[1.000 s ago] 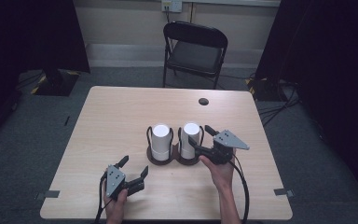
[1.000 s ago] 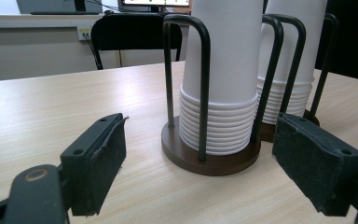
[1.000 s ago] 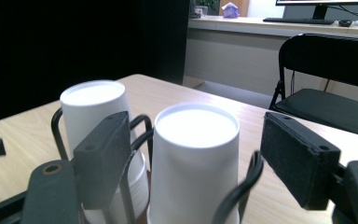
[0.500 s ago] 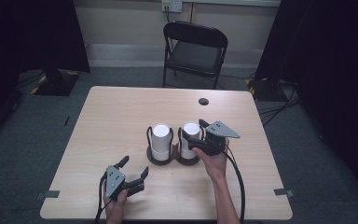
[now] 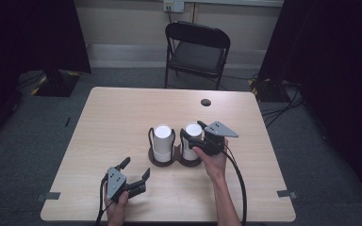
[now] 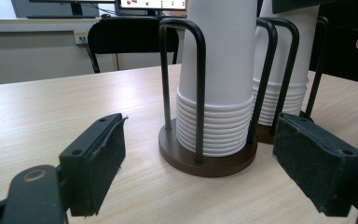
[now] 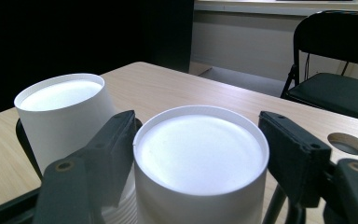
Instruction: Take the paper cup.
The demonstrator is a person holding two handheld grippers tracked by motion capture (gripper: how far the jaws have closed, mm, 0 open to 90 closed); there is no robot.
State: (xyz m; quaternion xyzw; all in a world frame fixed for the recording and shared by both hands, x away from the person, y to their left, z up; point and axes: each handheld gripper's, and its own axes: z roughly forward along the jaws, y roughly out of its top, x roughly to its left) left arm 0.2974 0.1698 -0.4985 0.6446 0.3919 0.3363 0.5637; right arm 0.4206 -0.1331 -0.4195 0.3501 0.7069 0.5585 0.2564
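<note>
A dark double cup holder (image 5: 169, 162) with black wire loops stands mid-table. It carries two stacks of white paper cups, the left stack (image 5: 162, 141) and the right stack (image 5: 188, 149). My right gripper (image 5: 194, 134) sits level at the top of the right stack. Its jaws have just been closing and its pads (image 7: 116, 144) now press on both sides of the top cup (image 7: 200, 154). My left gripper (image 5: 135, 168) rests open near the table's front edge, facing the holder (image 6: 205, 163), and its pads (image 6: 98, 163) have nothing between them.
The light wooden table (image 5: 122, 117) has a round cable hole (image 5: 206, 102) at the back right. A black folding chair (image 5: 198, 47) stands behind the table. Cables trail from both grippers over the front edge.
My right gripper has moved left onto the right stack and its jaws have closed around the top cup. The left gripper has stayed in place.
</note>
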